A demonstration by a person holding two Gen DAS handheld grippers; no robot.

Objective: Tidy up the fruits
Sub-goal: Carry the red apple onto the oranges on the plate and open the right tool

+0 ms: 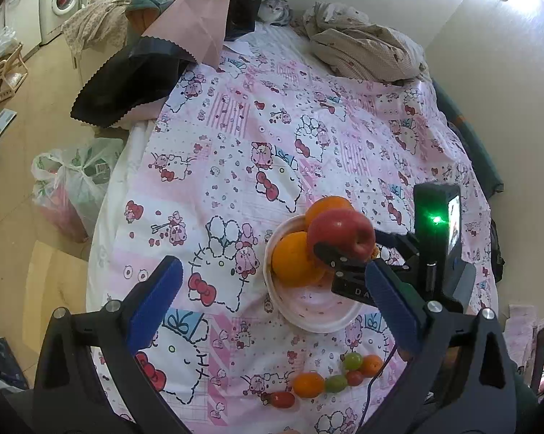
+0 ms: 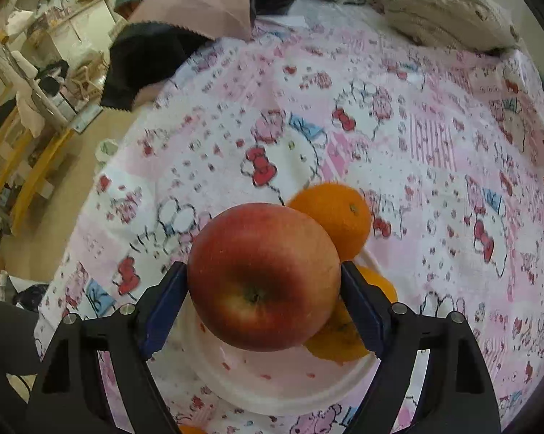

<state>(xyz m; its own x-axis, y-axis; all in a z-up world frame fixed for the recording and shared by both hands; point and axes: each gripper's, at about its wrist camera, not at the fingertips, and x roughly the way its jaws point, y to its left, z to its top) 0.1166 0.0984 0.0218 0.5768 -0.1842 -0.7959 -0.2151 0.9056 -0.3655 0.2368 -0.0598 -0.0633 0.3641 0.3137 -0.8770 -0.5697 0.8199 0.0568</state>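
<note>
Grapes [image 1: 352,361] and tomatoes [image 1: 282,399] appear only in left view.

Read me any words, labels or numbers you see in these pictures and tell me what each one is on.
"DA": white letters on the right gripper body, the rest hidden behind a blue pad.
Barcode label on the plastic bag on the floor: too small to read.
Bedsheet: cartoon pictures only, no readable words.
</note>
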